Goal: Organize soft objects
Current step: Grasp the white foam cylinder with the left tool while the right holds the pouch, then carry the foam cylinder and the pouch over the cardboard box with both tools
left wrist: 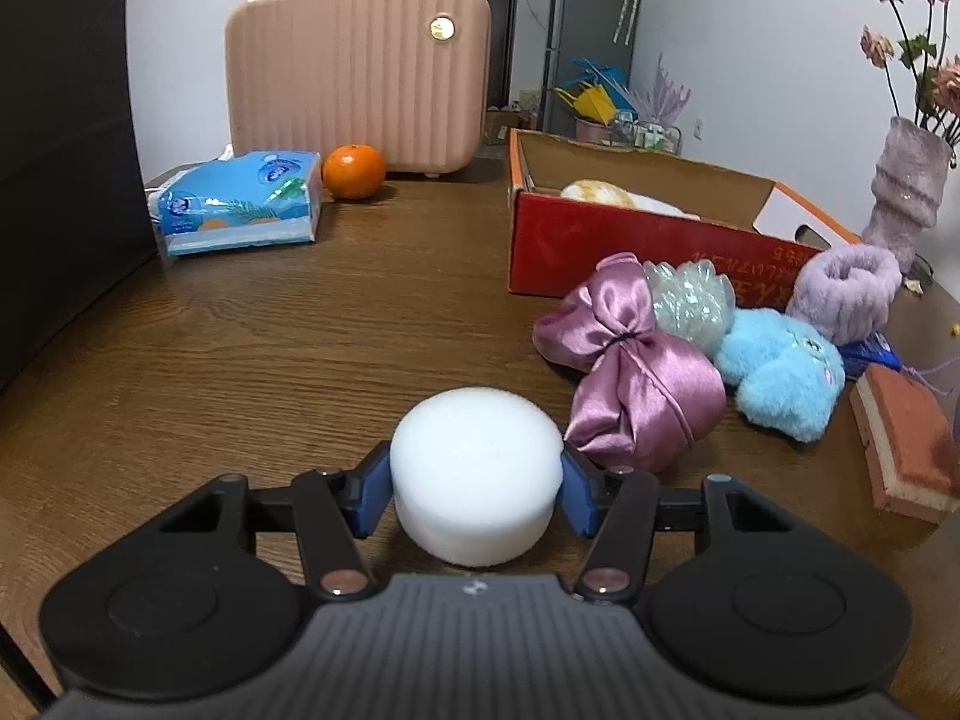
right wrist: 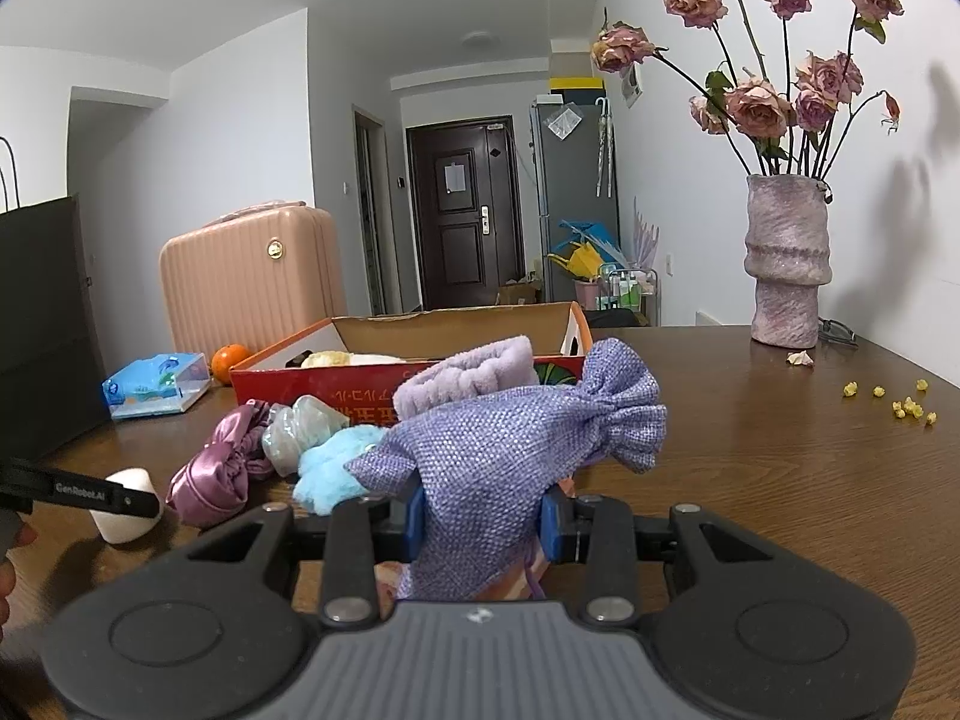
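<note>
a: left gripper (left wrist: 477,495): blue pads (left wrist: 373,495) pinch a white foam puck (left wrist: 474,474) from both sides. the puck's underside looks at or just above the wooden table (left wrist: 270,330); contact cannot be told. the right wrist view shows the same puck (right wrist: 123,513) at the tip of the left gripper's finger (right wrist: 78,489).

b: right gripper (right wrist: 483,519): blue pads (right wrist: 413,516) closed on a lavender woven pouch (right wrist: 510,456), gripped at its lower body. the tied neck points up and right, and the pouch is lifted off the table.

a: next out, the loose pile sits right of the puck: pink satin bag (left wrist: 636,372), touching an iridescent crinkled bundle (left wrist: 693,303), a blue plush toy (left wrist: 780,372), then a lilac fuzzy band (left wrist: 846,291). an orange-and-cream sponge (left wrist: 906,444) lies near the right table edge.

b: the satin bag is just beside the puck, nearly touching the left gripper's right pad.

a: behind the pile, the red cardboard box (left wrist: 600,240), top open, holds a cream-and-yellow plush (left wrist: 600,192). its near wall touches the pile.

b: open table ahead and left of the puck, as far as the blue tissue pack (left wrist: 240,204) and an orange (left wrist: 354,171), in front of a pink case (left wrist: 360,66).

a: left side is bounded by a dark bag (right wrist: 42,324). far right, a vase of dried roses (right wrist: 786,258), with yellow crumbs (right wrist: 900,402) on bare wood.
</note>
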### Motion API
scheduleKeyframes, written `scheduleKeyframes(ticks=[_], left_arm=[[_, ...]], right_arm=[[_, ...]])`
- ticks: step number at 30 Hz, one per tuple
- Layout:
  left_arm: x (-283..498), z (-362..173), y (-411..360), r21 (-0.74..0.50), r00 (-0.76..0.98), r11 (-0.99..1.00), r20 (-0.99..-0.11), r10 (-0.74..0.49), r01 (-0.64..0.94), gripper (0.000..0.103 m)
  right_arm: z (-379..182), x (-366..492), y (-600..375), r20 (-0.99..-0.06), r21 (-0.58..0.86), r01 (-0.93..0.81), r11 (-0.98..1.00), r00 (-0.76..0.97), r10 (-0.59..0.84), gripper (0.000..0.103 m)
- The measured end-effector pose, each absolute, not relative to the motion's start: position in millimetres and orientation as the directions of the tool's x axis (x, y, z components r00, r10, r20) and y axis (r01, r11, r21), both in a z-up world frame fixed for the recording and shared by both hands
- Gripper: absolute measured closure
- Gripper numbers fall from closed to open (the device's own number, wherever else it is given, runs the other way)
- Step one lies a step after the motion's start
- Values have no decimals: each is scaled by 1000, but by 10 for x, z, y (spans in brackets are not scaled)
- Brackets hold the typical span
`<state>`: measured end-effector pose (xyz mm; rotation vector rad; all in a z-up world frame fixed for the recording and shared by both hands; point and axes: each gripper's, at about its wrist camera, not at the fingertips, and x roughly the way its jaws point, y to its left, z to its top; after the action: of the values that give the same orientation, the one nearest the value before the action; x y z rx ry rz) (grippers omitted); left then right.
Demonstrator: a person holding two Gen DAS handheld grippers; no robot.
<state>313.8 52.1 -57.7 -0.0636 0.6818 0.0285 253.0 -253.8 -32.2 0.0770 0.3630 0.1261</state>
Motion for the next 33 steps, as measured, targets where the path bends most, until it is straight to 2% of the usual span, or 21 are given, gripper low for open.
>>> scheduleKeyframes(ticks=[17, 33], left_arm=[[2982, -398, 593, -51, 837, 994, -544, 56, -99, 47], [2926, -100, 493, -65, 889, 996, -457, 19, -54, 47]], right_arm=[[-278, 2517, -2507, -334, 74, -114, 991, 933, 132, 68], [-16, 2639, -2419, -284, 9, -135, 991, 950, 132, 68]])
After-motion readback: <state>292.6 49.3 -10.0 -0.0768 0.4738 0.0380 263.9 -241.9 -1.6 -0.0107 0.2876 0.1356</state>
